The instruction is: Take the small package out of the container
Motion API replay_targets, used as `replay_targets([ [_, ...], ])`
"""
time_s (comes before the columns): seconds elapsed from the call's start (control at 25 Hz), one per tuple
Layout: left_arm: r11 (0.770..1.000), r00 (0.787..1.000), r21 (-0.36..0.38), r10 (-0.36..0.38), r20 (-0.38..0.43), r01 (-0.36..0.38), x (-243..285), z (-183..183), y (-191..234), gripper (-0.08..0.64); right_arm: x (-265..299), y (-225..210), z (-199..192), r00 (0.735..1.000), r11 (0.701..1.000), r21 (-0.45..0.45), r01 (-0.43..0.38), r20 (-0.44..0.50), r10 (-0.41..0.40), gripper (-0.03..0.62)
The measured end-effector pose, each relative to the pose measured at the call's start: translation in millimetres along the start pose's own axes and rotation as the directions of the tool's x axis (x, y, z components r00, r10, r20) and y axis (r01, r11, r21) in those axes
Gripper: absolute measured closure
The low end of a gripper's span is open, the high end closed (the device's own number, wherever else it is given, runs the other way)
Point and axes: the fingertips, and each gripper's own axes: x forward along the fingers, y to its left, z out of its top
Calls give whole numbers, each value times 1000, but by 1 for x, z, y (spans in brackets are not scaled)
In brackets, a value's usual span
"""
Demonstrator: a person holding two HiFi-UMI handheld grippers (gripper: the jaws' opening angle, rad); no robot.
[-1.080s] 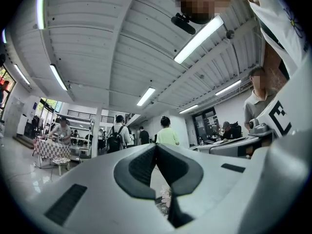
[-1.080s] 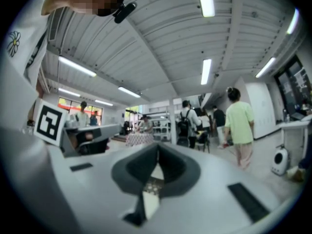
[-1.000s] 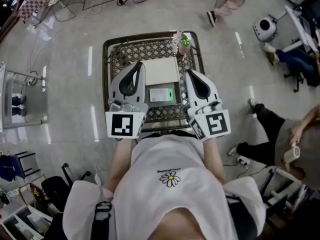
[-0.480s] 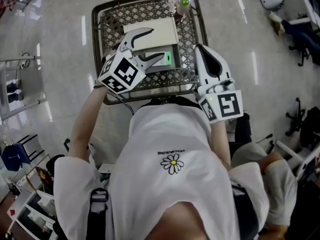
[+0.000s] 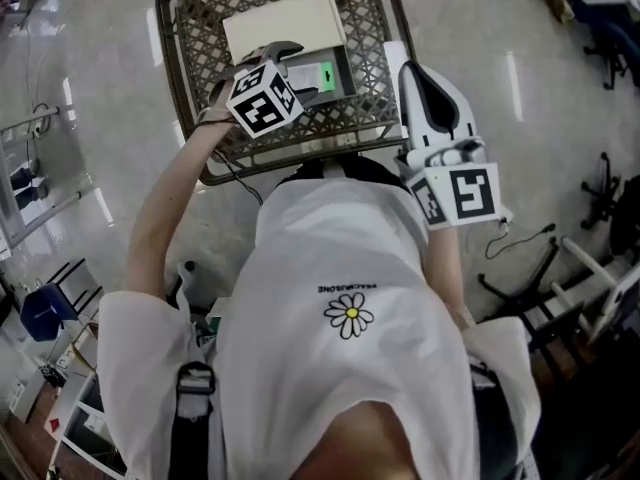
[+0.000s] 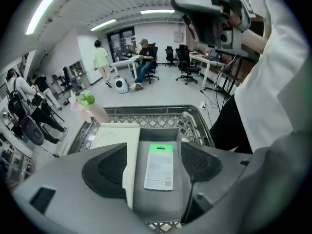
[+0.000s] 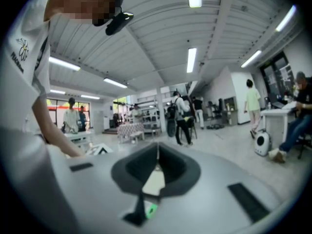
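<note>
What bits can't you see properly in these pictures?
- Small package: print too small to read in the left gripper view; in the head view the left hand-held gripper covers most of it.
- Cart: far end cut off by the head view's top edge.
- Pink-and-green thing at the cart's corner: too blurred to name in the left gripper view.

Wire cart (image 5: 190,68): one
Grey container (image 6: 161,204): one
Small package (image 6: 159,167): one, with a green top
White flat box (image 5: 283,23): one
Flower bunch (image 6: 87,101): one, in a pink wrap
Tongs: two, the left tongs (image 6: 155,155) and the right tongs (image 7: 157,152)
Marker cubes: two, the left cube (image 5: 263,100) and the right cube (image 5: 458,194)
People across the room: one walking person (image 6: 101,62) and one seated person (image 6: 144,65); those at the left edge overlap too much to count
</note>
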Motion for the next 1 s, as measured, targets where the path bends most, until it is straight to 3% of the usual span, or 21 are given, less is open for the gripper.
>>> replay_targets([
  [0.28, 995, 981, 76, -46, -186, 61, 43, -45, -4, 210, -1, -5, -16, 999, 999, 34, 32, -33, -31, 560],
  [0.48, 989, 961, 103, -71, -266, 102, 68, -64, -8, 210, -3, -9, -24, 997, 997, 49, 59, -49, -57, 560],
  [0.8, 991, 934, 41, -103, -342, 125, 92, -77, -9, 210, -10, -16, -35, 994, 994, 64, 88, -76, -83, 560],
  [1.0, 993, 906, 14, -102, -410, 118, 101, -88, -11, 210, -13, -17, -39, 992, 992, 74, 98, -86, -91, 560],
])
